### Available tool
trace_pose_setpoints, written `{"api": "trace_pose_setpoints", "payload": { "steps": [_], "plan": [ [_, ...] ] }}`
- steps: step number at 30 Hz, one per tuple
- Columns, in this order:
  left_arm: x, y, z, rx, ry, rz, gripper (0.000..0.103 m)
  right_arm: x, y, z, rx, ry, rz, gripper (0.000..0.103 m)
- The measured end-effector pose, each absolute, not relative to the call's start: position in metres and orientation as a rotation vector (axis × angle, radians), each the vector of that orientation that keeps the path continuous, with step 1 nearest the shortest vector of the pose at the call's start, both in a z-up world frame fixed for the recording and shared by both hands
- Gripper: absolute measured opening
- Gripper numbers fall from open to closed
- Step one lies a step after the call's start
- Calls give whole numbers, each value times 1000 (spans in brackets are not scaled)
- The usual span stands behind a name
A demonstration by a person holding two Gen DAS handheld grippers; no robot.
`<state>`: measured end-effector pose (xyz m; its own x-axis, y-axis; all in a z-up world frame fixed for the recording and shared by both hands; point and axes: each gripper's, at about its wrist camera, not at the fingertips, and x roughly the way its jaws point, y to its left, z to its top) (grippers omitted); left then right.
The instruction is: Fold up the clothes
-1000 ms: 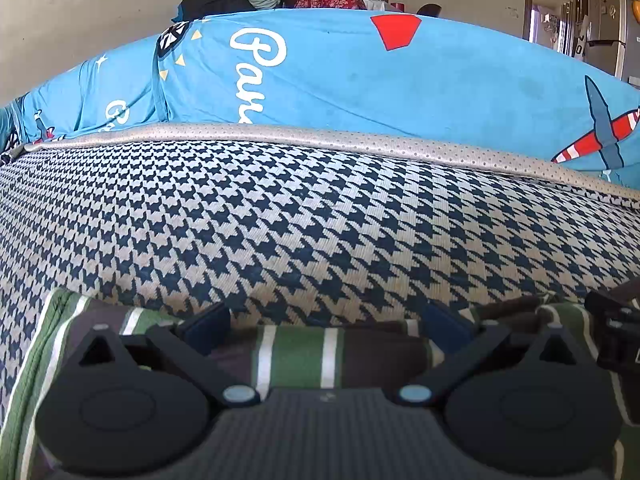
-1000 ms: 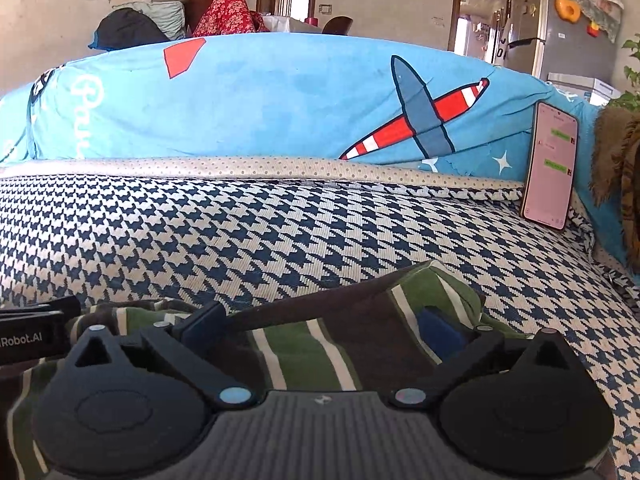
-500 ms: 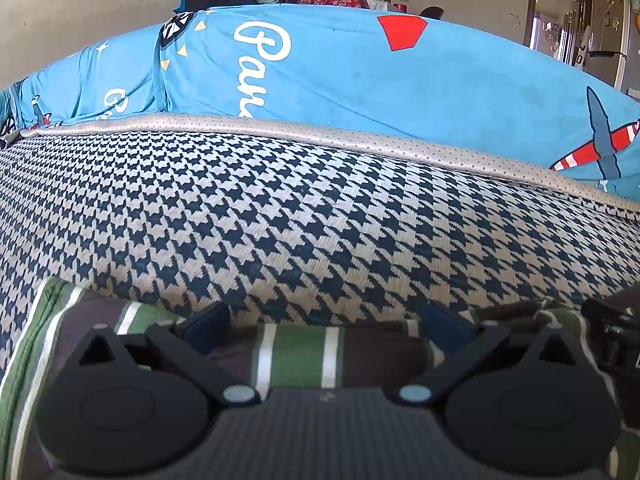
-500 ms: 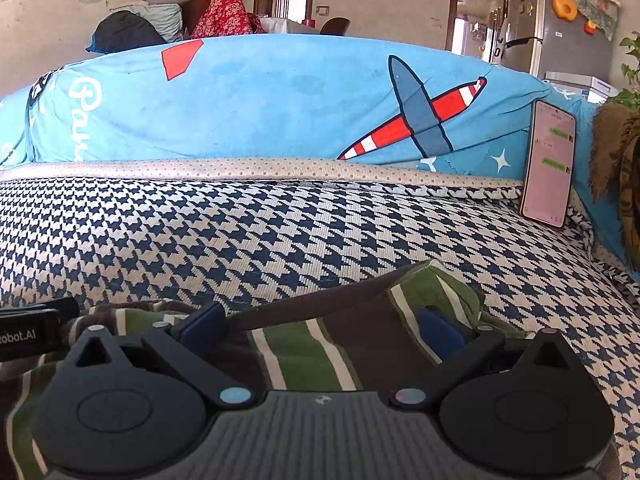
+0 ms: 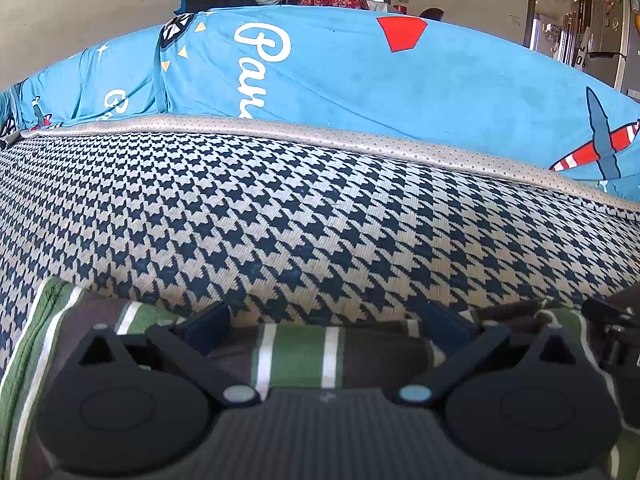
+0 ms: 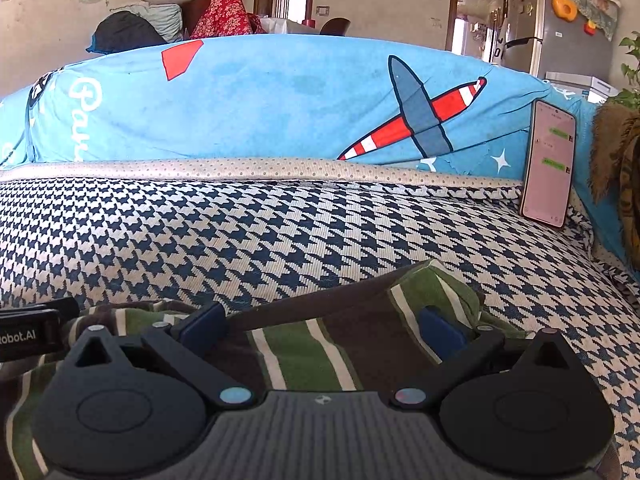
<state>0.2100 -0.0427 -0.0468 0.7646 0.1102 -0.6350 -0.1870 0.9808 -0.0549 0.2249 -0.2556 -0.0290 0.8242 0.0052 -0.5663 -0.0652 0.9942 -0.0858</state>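
Note:
A green, brown and white striped garment [image 5: 300,356] lies bunched along the front of a houndstooth-covered seat [image 5: 280,220]. My left gripper [image 5: 326,324] rests low on it, open, its blue pads [image 5: 208,326] wide apart with a fold of the cloth lying between them. My right gripper [image 6: 322,326] is open in the same way over the garment's [image 6: 304,354] right part, whose raised corner [image 6: 432,284] stands just past its right pad. Each view catches the other gripper's black housing at its edge.
A blue cover with plane prints [image 6: 280,100] drapes the backrest behind the seat. A lit phone [image 6: 548,164] leans against it at the far right, beside a brown furry item [image 6: 616,152]. Bare houndstooth seat [image 6: 280,232] stretches from the garment to the backrest.
Both grippers stay open over the garment. The left view has shifted slightly; the right view is almost unchanged.

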Motion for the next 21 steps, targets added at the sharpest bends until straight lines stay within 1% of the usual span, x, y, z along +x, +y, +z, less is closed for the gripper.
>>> {"api": "trace_pose_setpoints", "payload": {
  "steps": [21],
  "plan": [
    [210, -43, -47, -115, 675, 165, 103, 227, -255, -28, -104, 602, 40, 103]
  ]
}}
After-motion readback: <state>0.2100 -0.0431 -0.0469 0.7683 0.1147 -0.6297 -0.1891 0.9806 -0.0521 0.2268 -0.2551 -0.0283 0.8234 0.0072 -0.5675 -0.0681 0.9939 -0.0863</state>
